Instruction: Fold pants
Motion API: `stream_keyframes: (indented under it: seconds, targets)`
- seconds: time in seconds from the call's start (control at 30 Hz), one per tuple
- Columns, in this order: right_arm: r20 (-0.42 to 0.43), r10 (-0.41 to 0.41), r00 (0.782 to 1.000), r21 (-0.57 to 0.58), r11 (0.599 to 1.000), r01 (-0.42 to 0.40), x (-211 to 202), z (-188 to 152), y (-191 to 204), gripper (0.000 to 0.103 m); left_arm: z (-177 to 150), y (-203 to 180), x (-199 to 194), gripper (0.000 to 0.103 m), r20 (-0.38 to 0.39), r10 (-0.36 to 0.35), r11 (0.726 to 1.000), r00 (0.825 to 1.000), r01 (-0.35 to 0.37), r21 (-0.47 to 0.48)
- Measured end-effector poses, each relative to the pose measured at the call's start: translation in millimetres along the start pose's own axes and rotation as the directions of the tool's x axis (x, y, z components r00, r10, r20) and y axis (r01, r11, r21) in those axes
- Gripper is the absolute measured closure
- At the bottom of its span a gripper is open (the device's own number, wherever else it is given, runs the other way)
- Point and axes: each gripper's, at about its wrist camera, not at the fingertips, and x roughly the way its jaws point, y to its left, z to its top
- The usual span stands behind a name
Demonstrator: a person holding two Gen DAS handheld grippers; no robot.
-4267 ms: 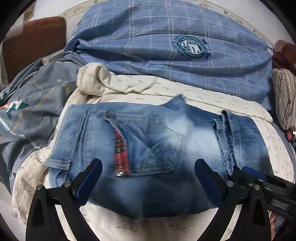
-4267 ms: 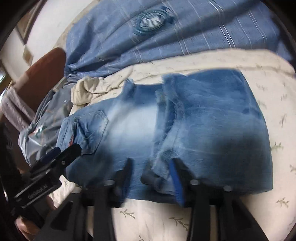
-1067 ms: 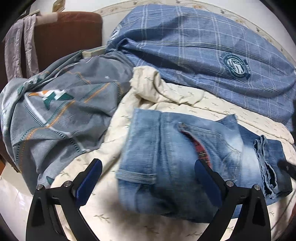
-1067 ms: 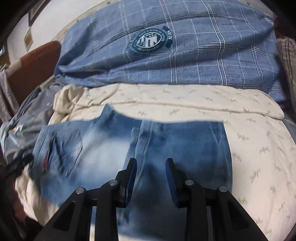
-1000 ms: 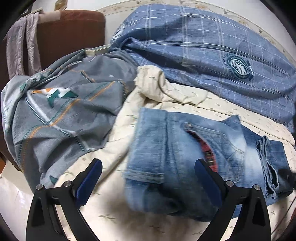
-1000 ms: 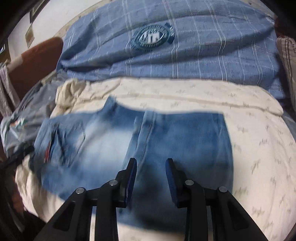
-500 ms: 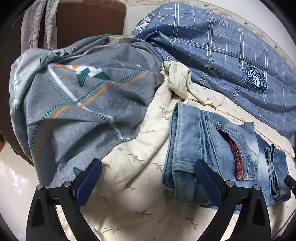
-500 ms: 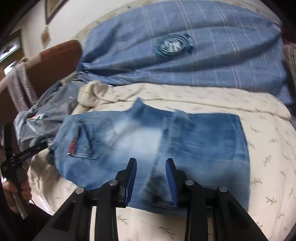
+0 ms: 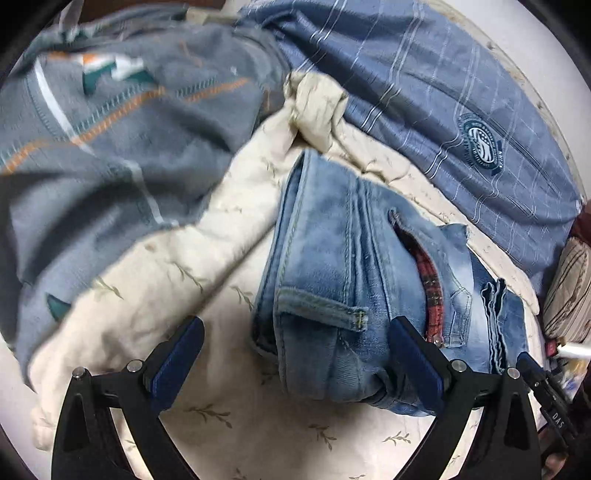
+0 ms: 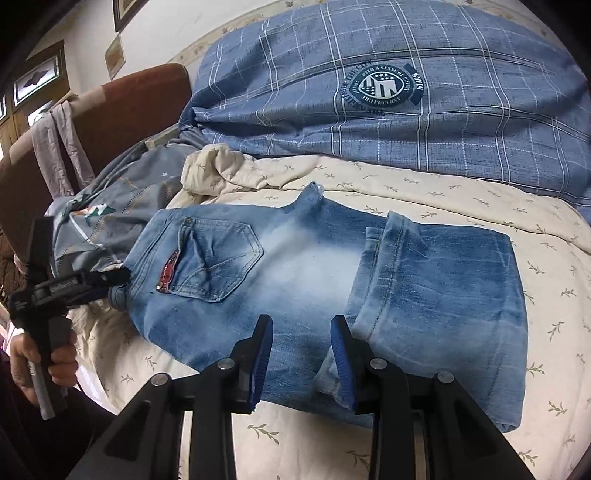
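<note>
- My left gripper (image 9: pixel 295 363) gapes wide at the jeans' (image 10: pixel 325 280) waist end, holding nothing.
- My right gripper (image 10: pixel 301 356) is part open over the folded jeans, empty.
- They lie on the cream sheet (image 10: pixel 461 195).
- Grey blanket (image 9: pixel 110 129) is blurred; bedding behind is cut off.

My view: a bedroom, bed piled with bedding.

I see a cream sheet (image 10: pixel 461 206) with small leaf sprigs, a blue checked quilt (image 10: pixel 406 122) bearing a round badge behind it, and a grey patterned blanket (image 9: pixel 110 129) bunched to the left. A brown headboard (image 10: pixel 140 99) stands against a pale wall (image 10: pixel 88 33) hung with framed pictures (image 10: pixel 37 77).
</note>
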Motion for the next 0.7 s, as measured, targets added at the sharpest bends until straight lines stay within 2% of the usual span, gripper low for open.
stream_keyframes:
  seconds: [0.1,0.27,0.4,0.47,0.57,0.63,0.7]
  targets:
    - [0.003,-0.002,1.000,0.006,1.000,0.002,-3,1,-4,0.067,-1,7,13,0.003,-0.068,-0.073,0.996,0.995,0.068,-0.064]
    - [0.010,-0.014,1.000,0.022,1.000,0.014,-9,0,-13,0.067,-2,3,13,0.005,-0.054,-0.079,0.995,0.995,0.075,-0.066]
    - [0.022,-0.025,0.999,0.045,0.999,0.024,-16,-1,-25,0.067,-1,-6,13,0.037,-0.036,-0.088,0.994,0.996,0.085,-0.063]
    - [0.027,-0.031,0.999,0.056,0.998,0.029,-20,-1,-30,0.067,0,-9,14,0.042,-0.032,-0.067,0.997,0.997,0.065,-0.045]
    - [0.036,-0.037,0.999,0.067,0.997,0.035,-24,-1,-36,0.067,2,-9,15,0.042,-0.027,-0.066,0.996,0.997,0.064,-0.058]
    - [0.040,-0.041,0.998,0.072,0.997,0.038,-27,-1,-39,0.067,4,-8,18,0.032,-0.034,-0.055,0.996,0.998,0.053,-0.069]
    - [0.043,-0.044,0.998,0.078,0.996,0.040,-28,-2,-42,0.067,5,-2,21,0.020,-0.037,-0.082,0.990,0.996,0.077,-0.122]
